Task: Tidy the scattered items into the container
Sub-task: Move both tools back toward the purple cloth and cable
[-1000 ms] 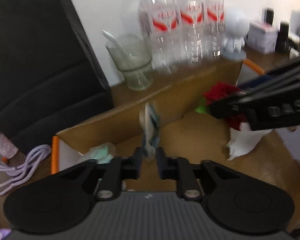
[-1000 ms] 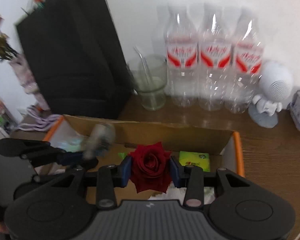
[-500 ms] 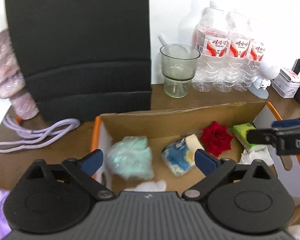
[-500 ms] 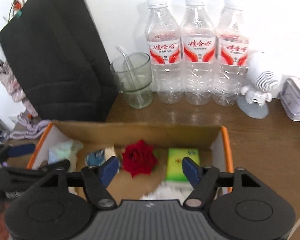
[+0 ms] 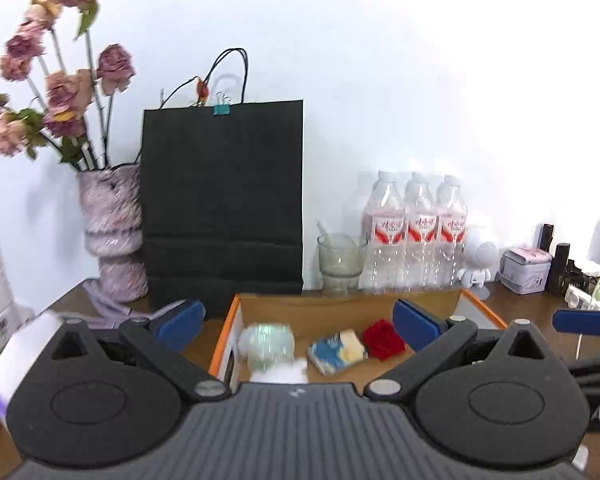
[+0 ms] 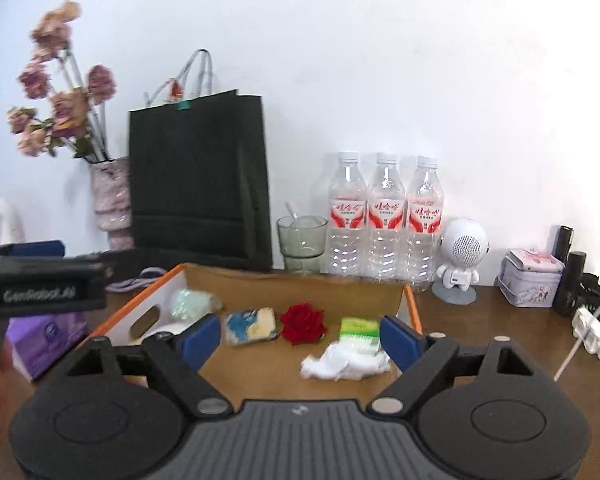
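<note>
Bright, washed-out upper right — fisheye bending, slight blur

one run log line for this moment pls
left gripper: open, empty, jaws just opened | right gripper: open, empty, jaws just opened | red rose, blue-yellow packet: in box

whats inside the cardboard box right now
Inside the orange-edged cardboard box: a pale green crinkly wrapper, a blue-and-cream packet, a red rose head, a green tissue pack and crumpled white paper. The tongs cover its near part.

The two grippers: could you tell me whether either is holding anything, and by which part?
Nothing is held. The left gripper and right gripper have just been opening, jaws empty; the rose lies in the box.
</note>
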`<move>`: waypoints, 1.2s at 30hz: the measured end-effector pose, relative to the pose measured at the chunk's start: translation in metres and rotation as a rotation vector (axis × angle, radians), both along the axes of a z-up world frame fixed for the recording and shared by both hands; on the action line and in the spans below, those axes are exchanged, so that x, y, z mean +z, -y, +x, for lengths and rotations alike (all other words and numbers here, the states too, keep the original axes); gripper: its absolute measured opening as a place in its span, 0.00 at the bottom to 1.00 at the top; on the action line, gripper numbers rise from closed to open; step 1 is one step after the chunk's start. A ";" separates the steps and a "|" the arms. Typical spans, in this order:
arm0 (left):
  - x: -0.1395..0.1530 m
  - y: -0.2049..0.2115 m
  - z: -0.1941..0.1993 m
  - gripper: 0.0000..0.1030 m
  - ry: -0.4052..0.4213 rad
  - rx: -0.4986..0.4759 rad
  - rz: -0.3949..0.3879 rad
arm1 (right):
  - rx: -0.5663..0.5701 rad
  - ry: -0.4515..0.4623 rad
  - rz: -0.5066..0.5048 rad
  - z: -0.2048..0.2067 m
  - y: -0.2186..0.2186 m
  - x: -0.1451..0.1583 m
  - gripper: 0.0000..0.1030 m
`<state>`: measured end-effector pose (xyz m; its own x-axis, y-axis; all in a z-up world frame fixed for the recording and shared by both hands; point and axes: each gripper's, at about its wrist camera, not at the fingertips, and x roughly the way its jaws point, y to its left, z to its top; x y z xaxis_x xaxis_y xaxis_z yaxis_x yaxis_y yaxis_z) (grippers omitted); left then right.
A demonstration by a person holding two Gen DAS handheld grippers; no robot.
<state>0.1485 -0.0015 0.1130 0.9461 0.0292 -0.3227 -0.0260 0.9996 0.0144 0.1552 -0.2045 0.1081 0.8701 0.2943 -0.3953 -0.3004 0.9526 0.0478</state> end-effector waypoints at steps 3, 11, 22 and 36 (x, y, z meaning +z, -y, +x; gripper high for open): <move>-0.010 0.005 -0.027 1.00 -0.017 0.008 0.008 | -0.040 -0.011 0.025 -0.030 0.004 -0.005 0.83; -0.052 0.000 -0.158 1.00 -0.074 -0.084 0.034 | 0.029 -0.033 0.007 -0.157 0.029 -0.046 0.85; -0.083 0.015 -0.240 1.00 -0.142 -0.092 -0.022 | -0.034 -0.003 -0.040 -0.250 0.074 -0.084 0.86; -0.086 0.014 -0.223 1.00 -0.124 -0.116 -0.088 | 0.020 -0.063 0.003 -0.225 0.070 -0.087 0.87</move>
